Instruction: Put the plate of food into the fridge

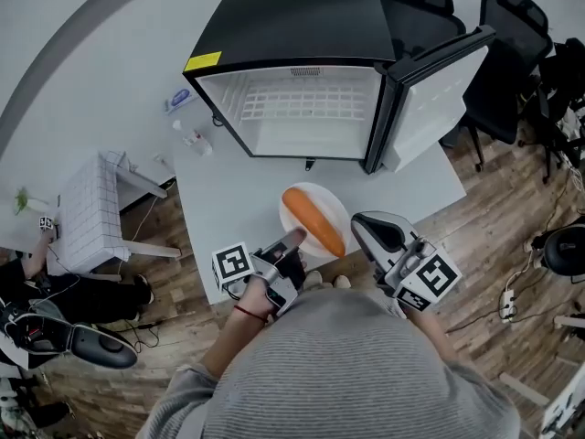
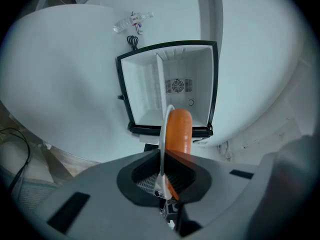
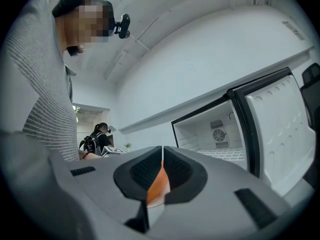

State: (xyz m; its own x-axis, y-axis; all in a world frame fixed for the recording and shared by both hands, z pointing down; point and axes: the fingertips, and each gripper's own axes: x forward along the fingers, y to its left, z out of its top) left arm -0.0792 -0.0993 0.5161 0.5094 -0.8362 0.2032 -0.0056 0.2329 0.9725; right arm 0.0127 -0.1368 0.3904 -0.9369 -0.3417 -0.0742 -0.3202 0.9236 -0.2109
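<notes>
While the door (image 1: 430,99) stands swung out to the right, the fridge (image 1: 292,26) sits open on the table (image 1: 228,199): glossy black box, white liner, wire shelf (image 1: 302,108). Plate (image 1: 326,201), round, white and thin-rimmed, is held by the near table edge, apart from the fridge mouth, bare tabletop between. Smooth orange cylindrical food (image 1: 313,220) lies on it. Left gripper (image 1: 294,240) pinches the left rim, right gripper (image 1: 361,233) the right rim, jaws narrow. Black chairs (image 1: 512,53) stand behind.
</notes>
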